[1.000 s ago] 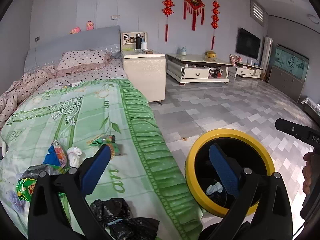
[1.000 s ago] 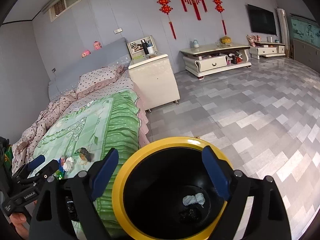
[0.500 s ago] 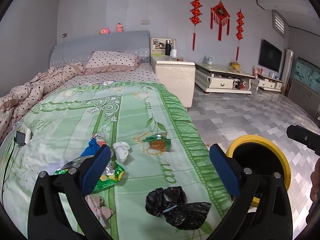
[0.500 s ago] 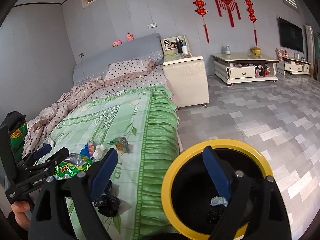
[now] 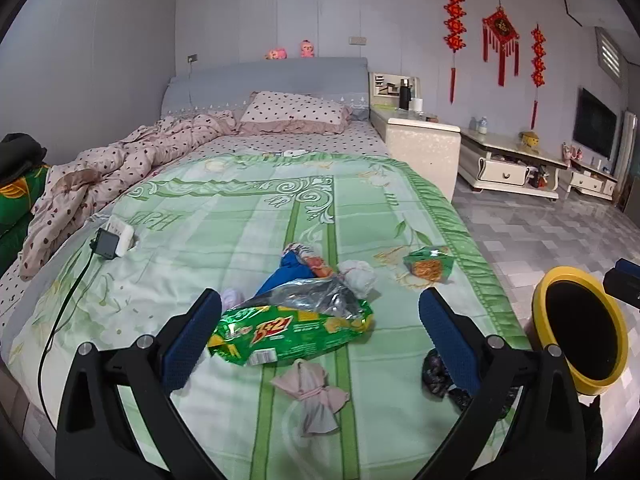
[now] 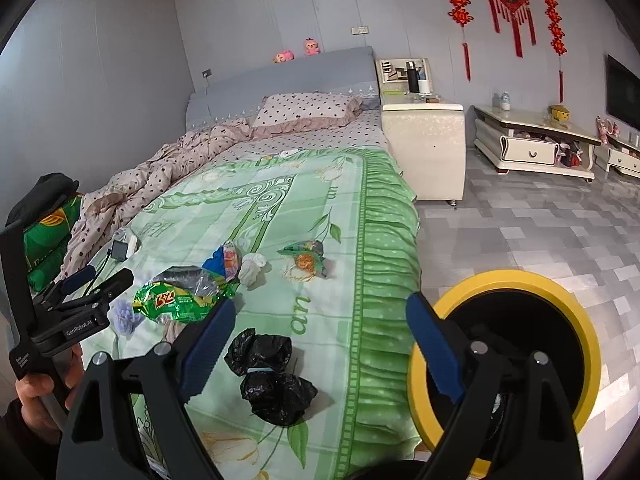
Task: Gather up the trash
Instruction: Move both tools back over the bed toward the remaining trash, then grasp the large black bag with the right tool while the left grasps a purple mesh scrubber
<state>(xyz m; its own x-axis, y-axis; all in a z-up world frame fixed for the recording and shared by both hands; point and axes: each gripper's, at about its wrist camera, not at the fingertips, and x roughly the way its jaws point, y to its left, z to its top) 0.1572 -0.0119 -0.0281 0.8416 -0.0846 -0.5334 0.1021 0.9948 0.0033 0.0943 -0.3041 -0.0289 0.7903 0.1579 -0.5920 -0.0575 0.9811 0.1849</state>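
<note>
Trash lies on the green bedspread [image 5: 240,216]. My left gripper [image 5: 320,336] is open above a green snack bag [image 5: 292,330], which shows between its blue pads without touching them. Past the bag lie a blue wrapper [image 5: 280,278], a white tissue wad [image 5: 358,274] and a small green packet [image 5: 428,266]. A pink tied bag [image 5: 312,392] lies nearer me. My right gripper [image 6: 320,346] is open and empty over the bed's edge, with a black plastic bag [image 6: 268,372] below its left pad and the yellow-rimmed bin [image 6: 520,280] behind its right finger.
A charger with a black cable [image 5: 108,242] lies at the bed's left. A crumpled dotted quilt [image 5: 100,172] and a pillow [image 5: 296,114] fill the head end. A cream nightstand [image 5: 420,148] stands right of the bed, with tiled floor [image 5: 560,232] beyond.
Both grippers swung left from over the bin toward the bed. The bin slid to the right in both views, and the green snack bag came between the left pads.
</note>
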